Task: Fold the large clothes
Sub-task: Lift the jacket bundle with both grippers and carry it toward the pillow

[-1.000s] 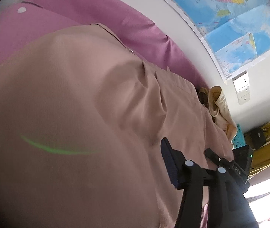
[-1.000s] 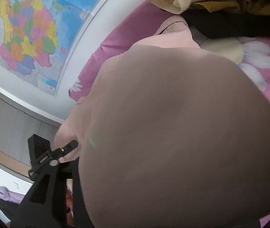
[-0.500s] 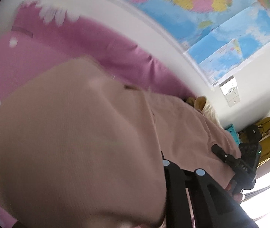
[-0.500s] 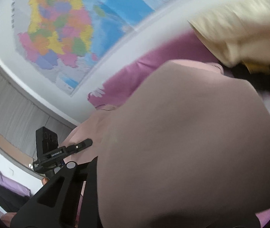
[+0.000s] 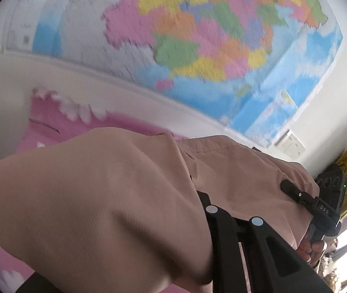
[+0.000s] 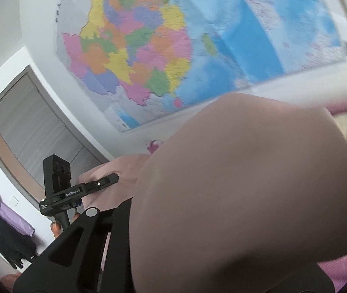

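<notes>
The large dusty-pink garment (image 5: 105,195) hung between the two grippers and filled the lower half of both wrist views. In the left wrist view it billowed from about seven o'clock up to the centre, draped over the left gripper (image 5: 212,210), whose black fingers rose from five o'clock and vanished under the cloth. The jaws had just been closing and stood narrow, pinched on a fold of the fabric, with the fingertips themselves hidden by it. At three to four o'clock in that view the right gripper (image 5: 295,193) clamped the far edge of the same garment, a hand (image 5: 312,249) wrapped round its handle below.

In the right wrist view the garment (image 6: 246,183) swelled from the centre toward four o'clock and covered the right gripper's own tips (image 6: 124,210); its jaws had also just been closing and sat narrow on the cloth. At nine o'clock the left gripper (image 6: 105,179) bit the garment's pale edge, fingers (image 6: 56,229) of the holding hand showing beneath.

Behind, a coloured wall map (image 5: 210,36) spread across twelve o'clock, blurred. A pink bedspread (image 5: 46,131) with white petals showed at nine o'clock below the white wall. A grey sliding door (image 6: 27,127) stood at nine o'clock in the right view, with a purple garment (image 6: 7,212) hanging on the wall at eight o'clock.
</notes>
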Motion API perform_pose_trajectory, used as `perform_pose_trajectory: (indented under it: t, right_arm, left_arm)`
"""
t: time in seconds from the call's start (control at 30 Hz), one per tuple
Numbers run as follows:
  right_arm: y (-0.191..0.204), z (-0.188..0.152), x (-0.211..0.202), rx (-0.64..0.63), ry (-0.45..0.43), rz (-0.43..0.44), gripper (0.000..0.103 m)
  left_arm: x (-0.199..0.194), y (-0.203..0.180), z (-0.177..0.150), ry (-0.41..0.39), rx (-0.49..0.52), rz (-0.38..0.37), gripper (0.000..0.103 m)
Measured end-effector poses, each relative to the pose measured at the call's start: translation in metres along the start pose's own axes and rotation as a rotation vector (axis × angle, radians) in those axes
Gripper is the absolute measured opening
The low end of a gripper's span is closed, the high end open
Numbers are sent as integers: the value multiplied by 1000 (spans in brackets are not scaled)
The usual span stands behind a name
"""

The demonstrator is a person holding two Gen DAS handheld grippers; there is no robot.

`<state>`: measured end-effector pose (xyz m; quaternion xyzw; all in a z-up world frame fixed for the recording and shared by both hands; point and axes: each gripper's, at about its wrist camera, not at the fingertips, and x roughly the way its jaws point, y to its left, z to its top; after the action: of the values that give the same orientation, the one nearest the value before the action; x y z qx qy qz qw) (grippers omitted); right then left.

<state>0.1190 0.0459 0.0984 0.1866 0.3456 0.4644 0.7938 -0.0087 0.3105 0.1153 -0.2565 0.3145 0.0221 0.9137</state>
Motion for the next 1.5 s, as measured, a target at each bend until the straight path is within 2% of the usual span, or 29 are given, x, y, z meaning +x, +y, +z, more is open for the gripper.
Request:
perform_pose_trajectory:
  t: [0.3, 0.57, 1.0, 1.2, 1.37, 1.5]
  right_arm:
    - [41, 20, 88, -61, 52, 78, 18]
    - [61, 20, 165, -64, 112, 137, 18]
    - [77, 13, 234, -67, 202, 148, 18]
    - [69, -1, 249, -57, 239, 139, 18]
    - [41, -35, 271, -15, 345, 90, 18]
    - [19, -54, 279, 47, 408, 75, 23]
  left_arm:
    - [-28, 63, 48, -83, -49, 146, 14]
    - [-36, 119, 67, -130, -93, 252, 14]
    - [-30, 193, 86, -176, -135, 368, 14]
    - [-13, 224, 79, -165, -147, 384, 14]
    - [18, 259, 50, -84, -193, 409, 14]
    - [27, 272, 28, -56, -211, 406, 14]
